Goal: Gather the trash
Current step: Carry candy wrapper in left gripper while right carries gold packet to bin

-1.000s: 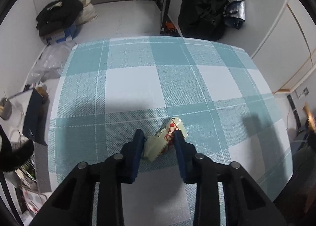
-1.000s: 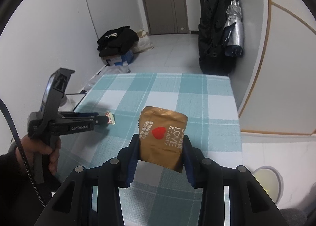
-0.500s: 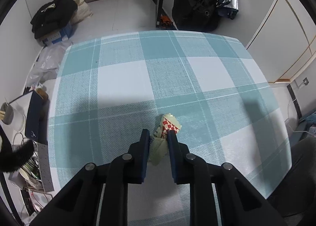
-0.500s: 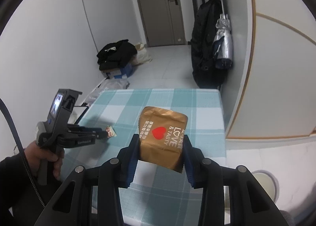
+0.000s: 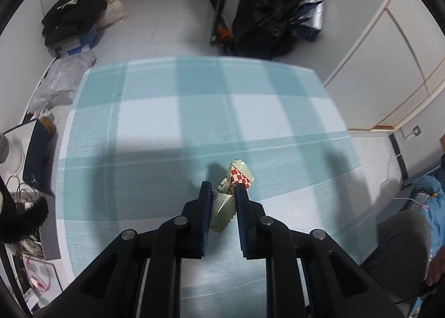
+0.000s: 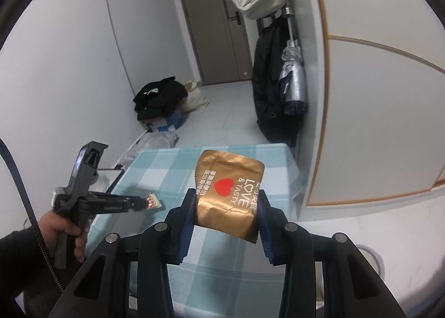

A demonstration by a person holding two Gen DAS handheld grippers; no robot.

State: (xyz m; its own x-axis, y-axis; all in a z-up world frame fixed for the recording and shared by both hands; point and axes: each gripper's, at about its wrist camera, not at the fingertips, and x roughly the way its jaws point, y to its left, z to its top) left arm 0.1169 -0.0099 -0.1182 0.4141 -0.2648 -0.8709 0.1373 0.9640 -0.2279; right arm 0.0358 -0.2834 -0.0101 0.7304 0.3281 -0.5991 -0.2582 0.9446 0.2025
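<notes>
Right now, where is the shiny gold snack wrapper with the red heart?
The shiny gold snack wrapper is clamped in the right gripper, held up above the blue-and-white checked tablecloth, mid-frame in the right wrist view.

The crumpled checkered wrapper (image 5: 235, 190) has been clamped by the left gripper (image 5: 222, 193) and lifted off the checked tablecloth (image 5: 150, 123).

Left wrist view steeply down, close over checked table (image 5: 144, 123); right wrist view shallower, toward door (image 6: 217, 31); both share table.

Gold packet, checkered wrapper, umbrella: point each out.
Gold packet (image 6: 228, 193): right wrist view, on the red heart.
Checkered wrapper (image 5: 240, 176): left wrist view, on the red checks.
Umbrella (image 6: 293, 79): right wrist view, on the folded silver canopy.
</notes>
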